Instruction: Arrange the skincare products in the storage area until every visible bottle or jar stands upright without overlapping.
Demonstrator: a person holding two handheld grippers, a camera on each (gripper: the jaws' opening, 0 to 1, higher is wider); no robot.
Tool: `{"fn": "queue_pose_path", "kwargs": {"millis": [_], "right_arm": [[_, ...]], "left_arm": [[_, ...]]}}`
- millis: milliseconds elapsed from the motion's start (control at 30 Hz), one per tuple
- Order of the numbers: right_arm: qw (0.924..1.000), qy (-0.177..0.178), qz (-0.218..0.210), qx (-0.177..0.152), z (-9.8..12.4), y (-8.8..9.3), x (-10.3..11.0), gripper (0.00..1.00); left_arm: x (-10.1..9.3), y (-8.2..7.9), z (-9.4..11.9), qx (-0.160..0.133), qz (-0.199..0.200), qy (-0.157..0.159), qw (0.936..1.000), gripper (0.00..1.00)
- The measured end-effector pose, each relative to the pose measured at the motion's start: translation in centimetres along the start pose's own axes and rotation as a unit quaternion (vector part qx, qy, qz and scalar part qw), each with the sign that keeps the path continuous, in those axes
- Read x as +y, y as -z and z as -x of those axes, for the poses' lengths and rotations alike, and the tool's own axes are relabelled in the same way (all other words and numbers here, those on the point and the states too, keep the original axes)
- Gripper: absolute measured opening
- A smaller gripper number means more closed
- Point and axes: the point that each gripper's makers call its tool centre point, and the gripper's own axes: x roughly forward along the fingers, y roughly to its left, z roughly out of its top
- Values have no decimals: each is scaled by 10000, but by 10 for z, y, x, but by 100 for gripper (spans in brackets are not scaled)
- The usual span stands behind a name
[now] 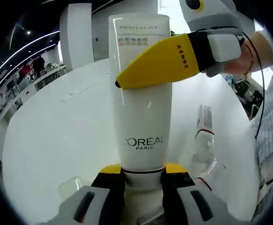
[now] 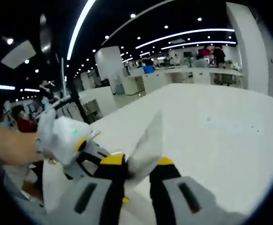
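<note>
A: Where was the tube [image 1: 142, 101]?

B: In the left gripper view it stood cap-down between the left gripper [image 1: 142, 174], whose fingers [image 1: 110, 170] were closed tight on the cap end. The right gripper [image 1: 127, 83] came in from two o'clock, its yellow tip lying across the tube's upper part.

A: And the right one's own view?

B: There the right gripper [image 2: 137, 169] had its fingers [image 2: 112, 161] nearly closed on the tube's flat crimped end [image 2: 148, 138]. So both ends looked held at once, above the white worktop [image 1: 56, 136].

A: Anything else about?

B: A small clear bottle [image 1: 203, 133] with a red band stood at four o'clock of the tube, just beside it.

A: What might go wrong?

B: I judged the tube could buckle or twist if the two hands pulled unevenly. Lowered carelessly, it might knock the clear bottle over. Released on its narrow cap, it could topple.
</note>
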Motion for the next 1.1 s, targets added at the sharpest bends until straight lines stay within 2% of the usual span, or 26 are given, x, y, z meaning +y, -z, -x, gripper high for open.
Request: {"fn": "queue_pose_path", "kwargs": {"millis": [33, 133, 333, 433, 500, 533, 567, 600, 633, 733, 833, 900, 1000, 1100], "right_arm": [[9995, -24, 306, 57, -1, -1, 5, 18], [9969, -64, 779, 101, -3, -3, 14, 18], [9925, -136, 1195, 198, -6, -2, 24, 17], [9926, -269, 1159, 229, -8, -1, 37, 16], [9924, -304, 1165, 257, -9, 0, 41, 15], [9919, -427, 1157, 305, -10, 3, 47, 15], [9919, -496, 1125, 314, -10, 5, 50, 15], [9917, -542, 1123, 317, -10, 6, 52, 14], [9899, -419, 1331, 268, -9, 5, 50, 14], [9919, -467, 1154, 261, -9, 5, 48, 14], [9912, -538, 1184, 237, -9, 6, 49, 15], [9918, -591, 1111, 221, -9, 6, 49, 15], [9946, -705, 742, 195, -9, 6, 51, 16], [9939, -742, 791, 187, -9, 7, 48, 17]], "left_arm": [[0, -1, -1, -26, 18, -25, 10000, 29], [0, -2, -1, -52, 42, -63, 10000, 29], [1, -2, 0, -61, 205, -288, 9994, 30], [-1, -2, 4, -104, 434, -313, 9985, 31], [-2, -8, 7, -364, 634, -281, 9969, 34], [-1, -19, 14, -787, 885, -264, 9926, 36], [-1, -25, 18, -1037, 985, -207, 9895, 37], [-2, -27, 20, -1094, 1019, -184, 9886, 38], [-3, -30, 25, -1274, 1193, -137, 9846, 38], [-3, -27, 28, -1218, 1183, -222, 9852, 38], [-3, -28, 31, -1260, 1141, -321, 9849, 38], [-4, -29, 31, -1300, 1192, -326, 9838, 35], [-4, -28, 31, -1341, 1361, -440, 9806, 35], [-4, -28, 33, -1380, 1409, -670, 9781, 34]]}}
